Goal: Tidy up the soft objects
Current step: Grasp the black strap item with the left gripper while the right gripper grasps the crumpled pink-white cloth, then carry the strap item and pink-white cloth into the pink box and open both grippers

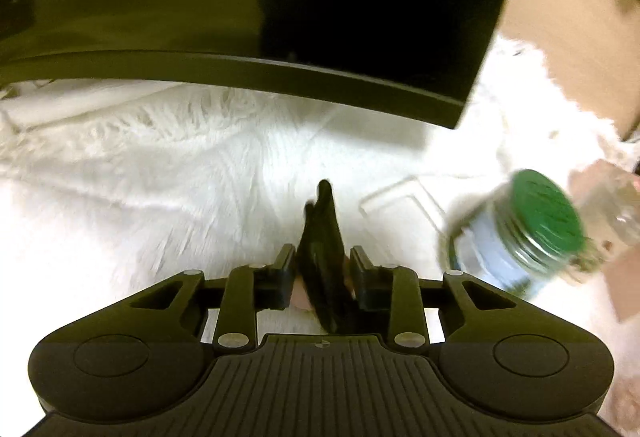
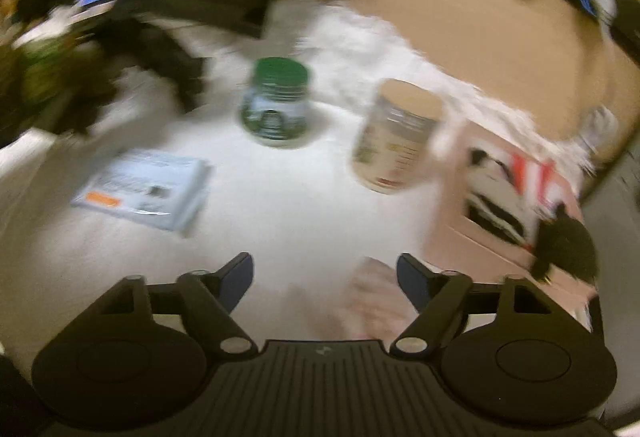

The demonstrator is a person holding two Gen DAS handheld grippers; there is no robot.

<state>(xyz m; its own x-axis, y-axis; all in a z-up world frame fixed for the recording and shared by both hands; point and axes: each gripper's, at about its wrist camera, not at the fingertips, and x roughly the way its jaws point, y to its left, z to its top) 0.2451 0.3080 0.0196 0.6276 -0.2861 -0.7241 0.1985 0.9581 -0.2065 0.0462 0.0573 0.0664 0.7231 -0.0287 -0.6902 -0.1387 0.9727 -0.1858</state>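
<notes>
The left gripper (image 1: 324, 237) is clenched on a thin black object (image 1: 322, 257) that stands up edge-on between its jaws, over the white fluffy rug (image 1: 160, 165); it looks like a folded piece of dark fabric, though seen this close I cannot be sure. If it is cloth it will be light and limp, sagging wherever it is not pinched, so a hold near a folded edge is the safer one. A black flat panel (image 1: 240, 17) fills the view beyond it.

The right gripper (image 2: 325, 277) has its jaws spread apart and holds nothing. Just beneath it on the rug lies a pale pink soft thing (image 2: 372, 297), blurred but seemingly ribbed cloth: easy to squeeze, likely to bunch up, best gathered at its middle. Beyond the gripper stand a green-lidded jar (image 2: 276, 105) and a beige-lidded canister (image 2: 396, 141); left of the jar lies a flat plastic-wrapped packet (image 2: 148, 189) with an orange patch. Right of the canister is a pink box (image 2: 516, 197). Motion blur leaves all the labels unreadable.
</notes>
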